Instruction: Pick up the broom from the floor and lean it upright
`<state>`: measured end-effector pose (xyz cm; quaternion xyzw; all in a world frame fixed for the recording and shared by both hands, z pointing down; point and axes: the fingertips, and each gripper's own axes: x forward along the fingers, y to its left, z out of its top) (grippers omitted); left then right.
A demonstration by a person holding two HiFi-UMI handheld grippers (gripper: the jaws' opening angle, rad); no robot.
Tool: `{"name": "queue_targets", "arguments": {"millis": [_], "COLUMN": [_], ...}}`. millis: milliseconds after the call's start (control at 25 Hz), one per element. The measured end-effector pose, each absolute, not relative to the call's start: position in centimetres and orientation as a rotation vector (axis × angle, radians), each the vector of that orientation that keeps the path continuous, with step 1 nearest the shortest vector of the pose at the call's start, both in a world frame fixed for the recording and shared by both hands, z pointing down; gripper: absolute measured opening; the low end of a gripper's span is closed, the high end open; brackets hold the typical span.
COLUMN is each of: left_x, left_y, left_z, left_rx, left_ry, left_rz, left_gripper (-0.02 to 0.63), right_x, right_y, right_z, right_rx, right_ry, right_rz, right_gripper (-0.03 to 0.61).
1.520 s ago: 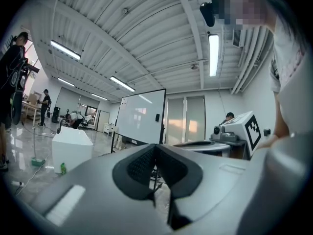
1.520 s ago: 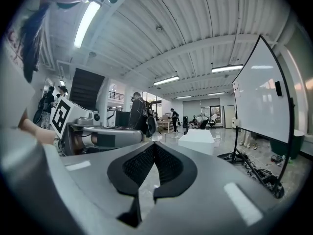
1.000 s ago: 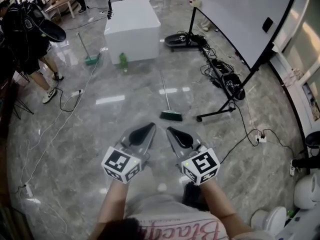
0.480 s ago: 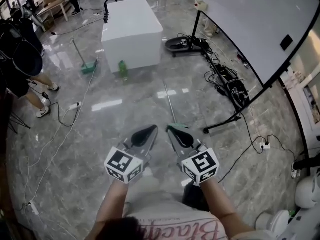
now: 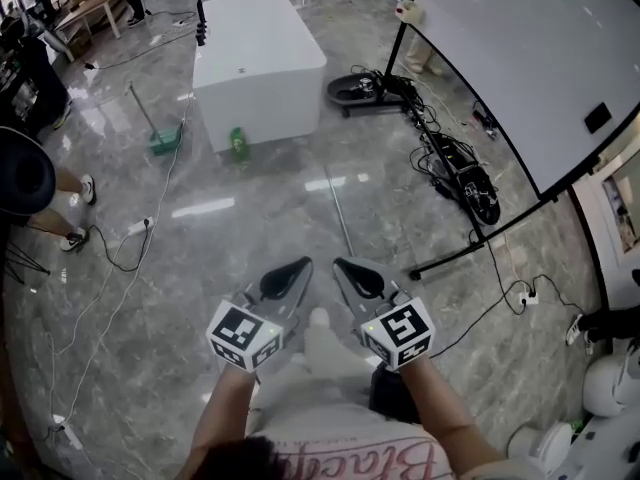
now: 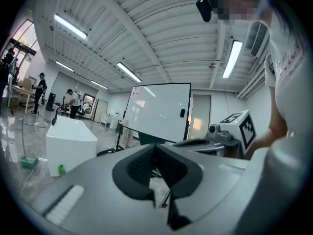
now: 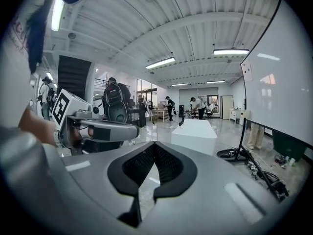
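The broom lies on the grey marble floor ahead of me. Its thin metal handle [image 5: 338,213] runs away from me toward the white counter. Its green head is hidden behind my right gripper [image 5: 358,273]. That gripper is shut and empty, held just above the broom's near end. My left gripper [image 5: 290,273] hangs beside it to the left, also shut with nothing in it. In the left gripper view the jaw tips [image 6: 156,148] meet, and in the right gripper view the tips [image 7: 154,146] meet too.
A white counter [image 5: 255,58] stands ahead with a green bottle [image 5: 237,143] at its foot. A second green broom [image 5: 160,138] lies to its left. A whiteboard [image 5: 530,58] on a black stand and tangled cables [image 5: 455,173] fill the right. A person's leg [image 5: 70,193] is at the left.
Both grippers have travelled forward together toward the broom. Its green head, visible a second ago, now lies behind my right gripper. The jaws stayed shut.
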<state>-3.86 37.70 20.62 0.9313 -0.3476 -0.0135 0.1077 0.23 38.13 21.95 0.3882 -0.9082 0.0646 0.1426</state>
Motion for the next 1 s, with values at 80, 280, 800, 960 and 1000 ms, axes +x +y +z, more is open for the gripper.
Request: {"name": "queue_targets", "arguments": {"millis": [80,280,800,960,1000], "left_x": [-4.5,-5.7,-4.2,-3.9,-4.0], "left_y": [35.7,29.4,11.2,6.9,6.1], "left_z": [21.2,23.0,23.8,25.3,25.8], "left_rx": [2.721,2.676,2.759,2.748,2.742], "left_ry": [-1.045,-1.074,-1.006,-0.957,-0.933], "left_rz": [-0.043,-0.018,0.045,0.122,0.138], "left_gripper": [-0.002,-0.002,-0.002,-0.002,-0.002], "right_x": [0.2,-0.1,0.2,0.6,0.6], "right_y": [35.9,29.7,10.9,7.2,6.6], "right_z": [22.5,24.2,24.8,26.3,26.9], "right_rx": [1.128,1.137,1.165,1.156,1.157], "right_ry": [-2.624,-2.602,-2.611,-2.574,-2.561], "right_rz": [0.22,0.266,0.289,0.326,0.356], "right_gripper": [0.002,0.002,0.002,0.002,0.002]}}
